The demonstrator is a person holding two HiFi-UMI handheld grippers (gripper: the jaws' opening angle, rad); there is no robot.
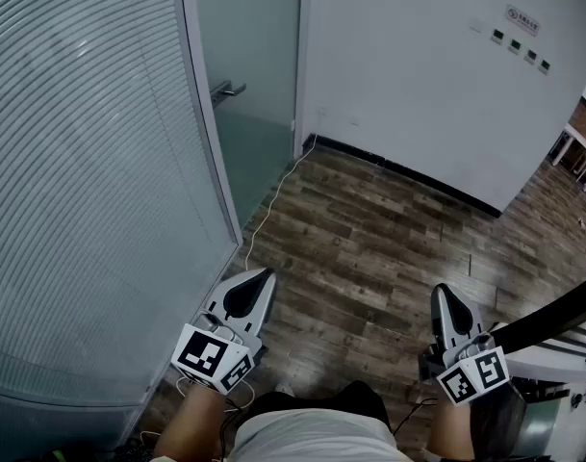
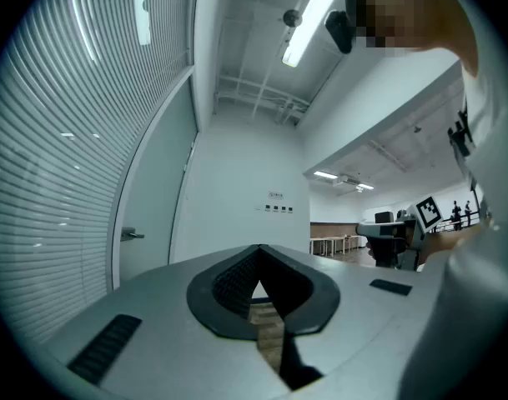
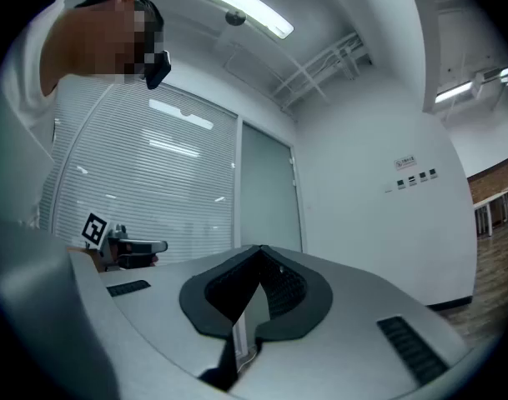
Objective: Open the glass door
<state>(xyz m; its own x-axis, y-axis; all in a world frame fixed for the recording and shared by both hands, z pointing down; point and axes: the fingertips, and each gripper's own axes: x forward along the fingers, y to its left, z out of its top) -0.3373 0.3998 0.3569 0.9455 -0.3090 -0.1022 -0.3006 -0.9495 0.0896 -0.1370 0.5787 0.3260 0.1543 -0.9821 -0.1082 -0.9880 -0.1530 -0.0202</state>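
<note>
The frosted glass door (image 1: 249, 65) stands closed at the far end of the curved wall, its metal lever handle (image 1: 228, 90) on the left edge. In the left gripper view the door (image 2: 153, 215) and handle (image 2: 131, 235) lie well ahead, to the left. The right gripper view has the door (image 3: 266, 198) straight ahead. My left gripper (image 1: 251, 279) is held low beside the curved wall, far short of the handle, jaws shut and empty. My right gripper (image 1: 445, 296) hangs over the wood floor, also shut on nothing. Both point roughly level.
A curved glass wall with blinds (image 1: 90, 181) runs along the left. A white wall (image 1: 418, 75) with small switches (image 1: 520, 48) closes the right. A white cable (image 1: 264, 215) trails over the wood floor (image 1: 369, 248) toward the door. A dark rail and white furniture (image 1: 562, 340) sit at the lower right.
</note>
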